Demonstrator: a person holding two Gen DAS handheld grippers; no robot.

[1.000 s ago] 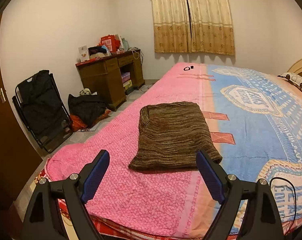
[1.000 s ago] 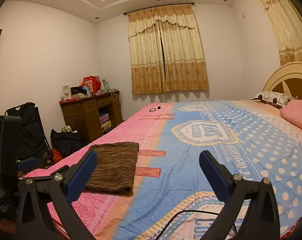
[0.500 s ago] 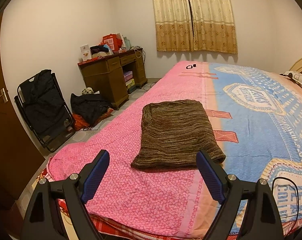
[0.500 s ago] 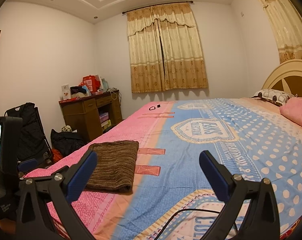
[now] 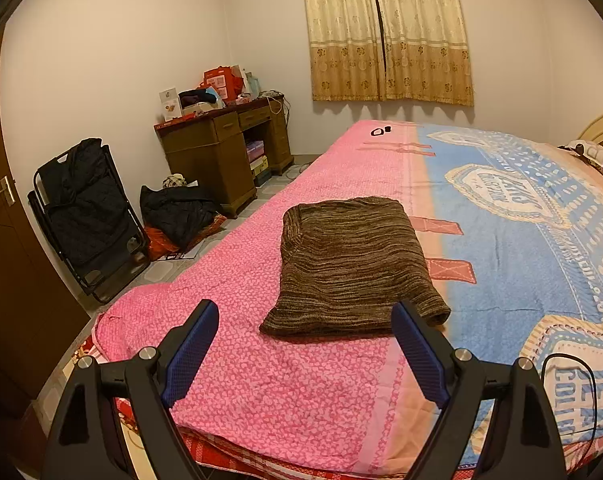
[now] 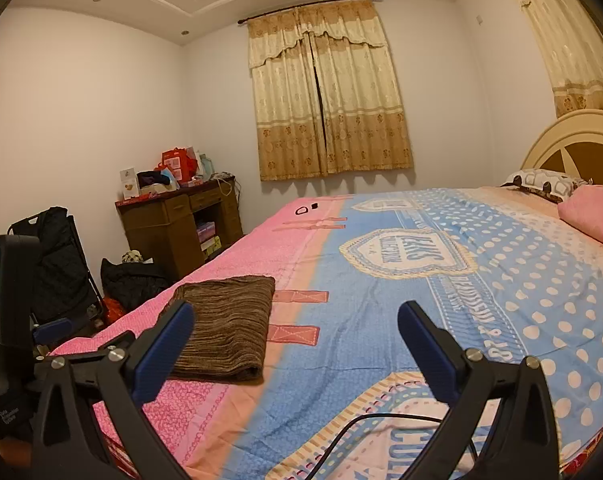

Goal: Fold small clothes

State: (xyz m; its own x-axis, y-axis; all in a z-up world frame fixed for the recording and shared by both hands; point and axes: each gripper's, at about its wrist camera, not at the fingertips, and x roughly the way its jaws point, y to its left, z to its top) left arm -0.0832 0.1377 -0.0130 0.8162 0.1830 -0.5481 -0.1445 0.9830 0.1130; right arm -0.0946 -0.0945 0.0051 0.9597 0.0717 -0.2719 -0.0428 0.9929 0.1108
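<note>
A brown striped knit garment (image 5: 351, 264) lies folded into a flat rectangle on the pink part of the bed cover (image 5: 261, 380). It also shows in the right wrist view (image 6: 231, 328) at the left. My left gripper (image 5: 303, 344) is open and empty, held above the bed's near edge just short of the garment. My right gripper (image 6: 295, 342) is open and empty, over the blue part of the cover (image 6: 481, 300), to the right of the garment.
A black cable (image 6: 365, 428) lies on the cover near the front edge. A wooden desk (image 5: 221, 152) with clutter, a black bag (image 5: 177, 212) and a folded black chair (image 5: 85, 216) stand left of the bed. Pillows (image 6: 589, 208) lie by the headboard. The left gripper's body (image 6: 9, 320) shows at the left.
Both views have shifted very slightly; the garment lies as before and both grippers stay open.
</note>
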